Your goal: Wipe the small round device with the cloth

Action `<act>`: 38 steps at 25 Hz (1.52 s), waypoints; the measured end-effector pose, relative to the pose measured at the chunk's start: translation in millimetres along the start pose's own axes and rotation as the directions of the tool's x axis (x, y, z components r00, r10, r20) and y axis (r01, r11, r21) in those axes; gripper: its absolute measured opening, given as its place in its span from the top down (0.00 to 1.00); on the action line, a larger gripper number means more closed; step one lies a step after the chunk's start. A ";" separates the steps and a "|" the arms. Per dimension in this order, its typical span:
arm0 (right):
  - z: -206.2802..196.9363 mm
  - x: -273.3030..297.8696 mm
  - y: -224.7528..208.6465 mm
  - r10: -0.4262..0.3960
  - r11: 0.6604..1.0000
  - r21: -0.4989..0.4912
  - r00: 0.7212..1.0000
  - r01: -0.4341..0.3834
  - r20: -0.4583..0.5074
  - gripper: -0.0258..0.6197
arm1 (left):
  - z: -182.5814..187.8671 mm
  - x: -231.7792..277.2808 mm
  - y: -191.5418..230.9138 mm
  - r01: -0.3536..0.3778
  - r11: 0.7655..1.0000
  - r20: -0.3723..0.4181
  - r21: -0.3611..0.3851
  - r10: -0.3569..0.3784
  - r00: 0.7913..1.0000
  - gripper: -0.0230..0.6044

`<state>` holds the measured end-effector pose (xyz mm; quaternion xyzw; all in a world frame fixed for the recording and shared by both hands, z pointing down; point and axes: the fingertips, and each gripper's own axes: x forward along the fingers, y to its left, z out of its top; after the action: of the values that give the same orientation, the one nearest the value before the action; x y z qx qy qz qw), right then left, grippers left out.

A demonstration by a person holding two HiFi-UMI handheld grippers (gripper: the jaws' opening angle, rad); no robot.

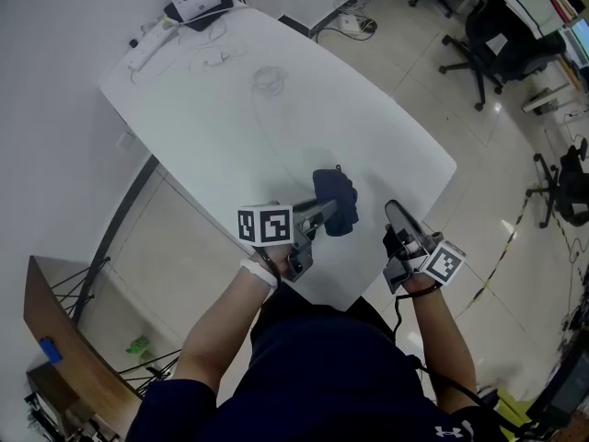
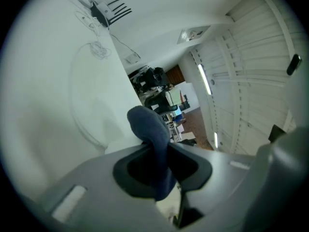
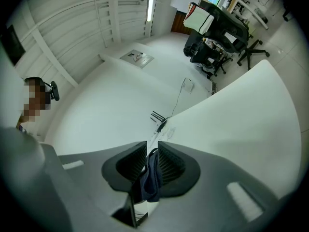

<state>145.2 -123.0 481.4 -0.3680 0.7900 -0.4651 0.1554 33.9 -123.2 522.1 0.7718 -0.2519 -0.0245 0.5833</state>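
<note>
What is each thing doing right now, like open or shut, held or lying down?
left gripper: shut on the cloth.
cloth: bunched up, pinched in the left gripper's jaws.
right gripper: shut on a thin dark thing.
small round device: probably that thin dark thing, only its edge shows.
router: on the table's far corner, antennas sticking out.
</note>
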 end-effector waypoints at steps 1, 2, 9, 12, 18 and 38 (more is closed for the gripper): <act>0.5 -0.7 -3.5 -0.009 1.000 -0.004 1.000 0.009 0.000 0.84 | -1.2 -3.1 5.0 -0.008 1.000 0.001 -0.007 0.008 1.000 0.84; 1.1 -1.3 -6.7 -0.016 1.000 -0.007 1.000 0.016 0.000 0.84 | -2.4 -6.0 9.5 -0.014 1.000 0.003 -0.014 0.014 1.000 0.84; 0.7 8.7 -13.0 -0.012 1.000 0.026 1.000 0.012 -0.011 0.85 | -14.8 -11.9 43.5 -0.066 0.996 -0.016 -0.058 0.065 0.998 0.84; 0.7 13.0 -15.1 -0.003 1.000 0.028 1.000 0.004 -0.015 0.85 | -18.0 -10.6 55.6 -0.074 0.994 -0.024 -0.075 0.072 0.997 0.84; 2.4 16.5 -16.4 -0.004 0.999 0.038 1.000 0.005 -0.022 0.85 | -22.4 -6.5 77.6 -0.099 0.990 -0.041 -0.097 0.095 0.995 0.84; -4.6 -5.4 -8.5 -0.018 0.999 0.034 1.000 0.018 0.001 0.85 | -27.4 -18.0 111.8 -0.409 0.910 0.000 -0.072 0.410 0.912 0.84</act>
<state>150.0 -118.7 490.5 -0.3726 0.7785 -0.4798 0.1579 -12.9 -112.9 628.4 0.6807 -0.4112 0.0836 0.6004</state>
